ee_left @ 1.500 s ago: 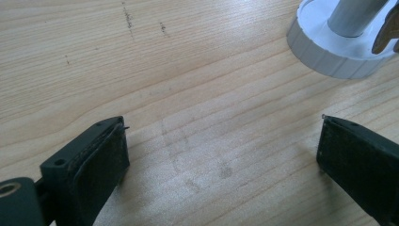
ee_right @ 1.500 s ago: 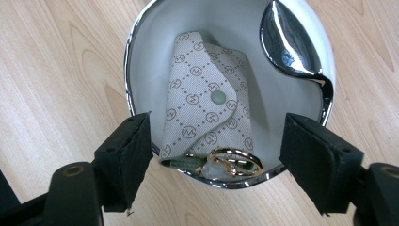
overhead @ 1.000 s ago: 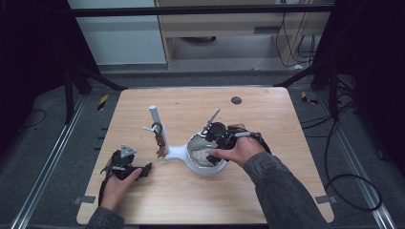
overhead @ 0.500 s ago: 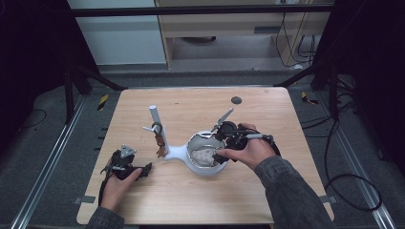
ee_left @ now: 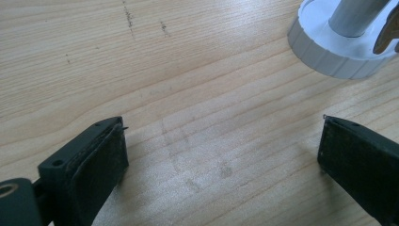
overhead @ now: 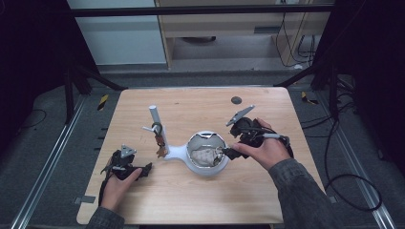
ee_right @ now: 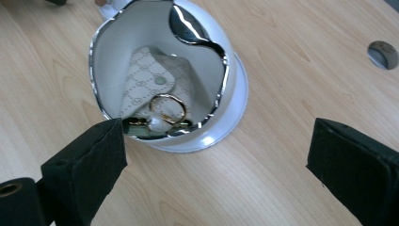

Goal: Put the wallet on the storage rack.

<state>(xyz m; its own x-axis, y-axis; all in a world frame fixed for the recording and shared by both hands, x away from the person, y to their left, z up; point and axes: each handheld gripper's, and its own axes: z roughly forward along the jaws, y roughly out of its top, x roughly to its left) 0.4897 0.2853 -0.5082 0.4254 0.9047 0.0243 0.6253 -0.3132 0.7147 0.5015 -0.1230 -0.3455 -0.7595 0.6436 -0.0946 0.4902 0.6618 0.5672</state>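
A white bowl (overhead: 210, 172) with a chrome rim stands mid-table, joined to a white base (overhead: 175, 152) that carries an upright grey post (overhead: 154, 115). In the bowl (ee_right: 113, 66) lies a patterned cream pouch (ee_right: 149, 77) with a gold ring (ee_right: 168, 109) on it; the pouch (overhead: 202, 155) shows from above too. My right gripper (overhead: 227, 153) sits just right of the bowl, and its jaws have just been opening. In its own view the right gripper (ee_right: 216, 160) is open with only bare wood between the jaws. My left gripper (overhead: 143, 170) rests at the front left, open over bare wood (ee_left: 221, 155).
Small keys or charms (overhead: 160, 139) hang from a hook on the post. The white base (ee_left: 329, 54) lies just ahead of the left jaws. A round dark hole (overhead: 236, 100) marks the table's far side. Cables trail on the floor at the right.
My right hand drew back to the right, from over the bowl to beside its rim, and its jaws spread apart. The pouch stays in the bowl. The left hand kept still.
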